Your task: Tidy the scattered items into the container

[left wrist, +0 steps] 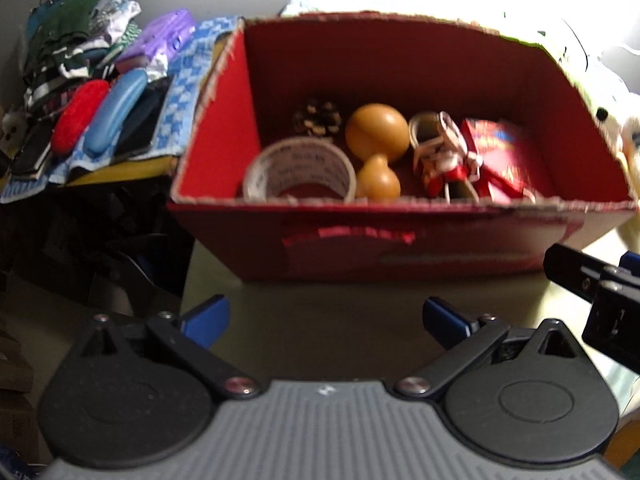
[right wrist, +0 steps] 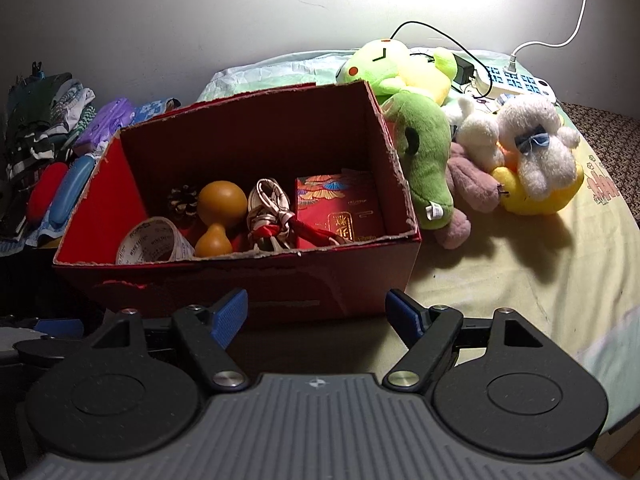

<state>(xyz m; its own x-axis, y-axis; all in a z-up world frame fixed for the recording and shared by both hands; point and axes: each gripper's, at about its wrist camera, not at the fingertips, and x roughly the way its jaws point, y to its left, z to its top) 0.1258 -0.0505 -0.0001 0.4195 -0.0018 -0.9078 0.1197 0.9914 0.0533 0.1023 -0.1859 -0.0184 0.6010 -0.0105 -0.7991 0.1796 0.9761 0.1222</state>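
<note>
Bed w/ red box (right wrist: 240, 280); tape, gourd (right wrist: 218, 216), packet already inside. Both hand-held grippers, left (left wrist: 326, 316) & right (right wrist: 316, 312), apart, empty. Risk: bumping box's near wall, or snagging plush toys (right wrist: 424, 168) beside it.

The open red cardboard box (right wrist: 352, 276) is matt, its cut rims (left wrist: 400, 201) ragged and pale where the paper core shows. Inside, the tan double-bulbed gourd (right wrist: 221, 204) looks smooth with a soft sheen, the clear plastic tape roll (left wrist: 300, 174) is glossy, the brown pine cone (right wrist: 183, 199) rough and scaly, and the red printed paper packet (right wrist: 340, 204) carries shiny gold foil. Beside the box, the green plush toy (right wrist: 424, 160) and white fluffy plush toy (right wrist: 536, 148) are fuzzy cloth. The gripper fingers' blue pads (right wrist: 230, 314) look finely textured, on matt black plastic arms with bright metal screws.
</note>
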